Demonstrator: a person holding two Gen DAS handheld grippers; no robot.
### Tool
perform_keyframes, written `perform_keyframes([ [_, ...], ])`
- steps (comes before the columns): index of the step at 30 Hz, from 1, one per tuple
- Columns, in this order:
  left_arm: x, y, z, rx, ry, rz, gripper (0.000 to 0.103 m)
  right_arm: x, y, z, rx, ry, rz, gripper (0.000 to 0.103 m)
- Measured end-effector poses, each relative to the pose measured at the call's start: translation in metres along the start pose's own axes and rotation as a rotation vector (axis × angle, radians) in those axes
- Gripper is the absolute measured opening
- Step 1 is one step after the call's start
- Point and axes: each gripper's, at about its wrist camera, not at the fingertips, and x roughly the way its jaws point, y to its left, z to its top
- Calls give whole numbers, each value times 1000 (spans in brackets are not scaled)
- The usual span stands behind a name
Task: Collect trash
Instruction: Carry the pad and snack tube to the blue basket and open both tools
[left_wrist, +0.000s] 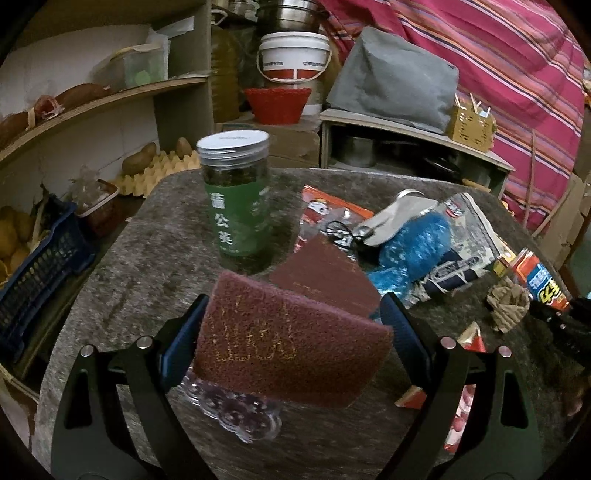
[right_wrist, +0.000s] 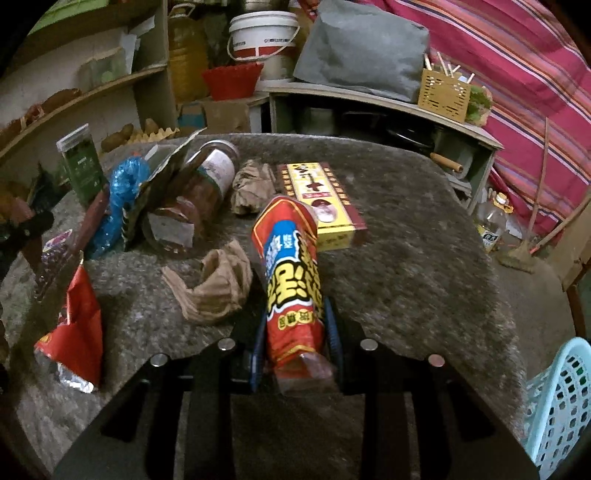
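One view only: blue basket (right_wrist: 561, 398).

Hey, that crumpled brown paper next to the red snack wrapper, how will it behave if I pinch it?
The crumpled brown paper looks thin and creased, so it probably squashes flat when pinched. It seems very light, likely sliding across the table if nudged. Its irregular folds make rolling unlikely.
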Motion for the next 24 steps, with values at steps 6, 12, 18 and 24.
perform_keyframes([
  [6, -11, -22, -2, 37, -11, -12, 89, -26, -21, -3, 38, -46, -7, 29],
  [12, -31, -57, 2, 105, -57, -29, 89, -54, -50, -9, 79, -85, -28, 29],
  [18, -54, -102, 8, 123, -92, -79, 89, -92, -88, -18, 128, -136, -66, 29],
  [24, -72, -168, 11, 154, -116, -164, 89, -127, -140, -39, 192, -165, -145, 29],
])
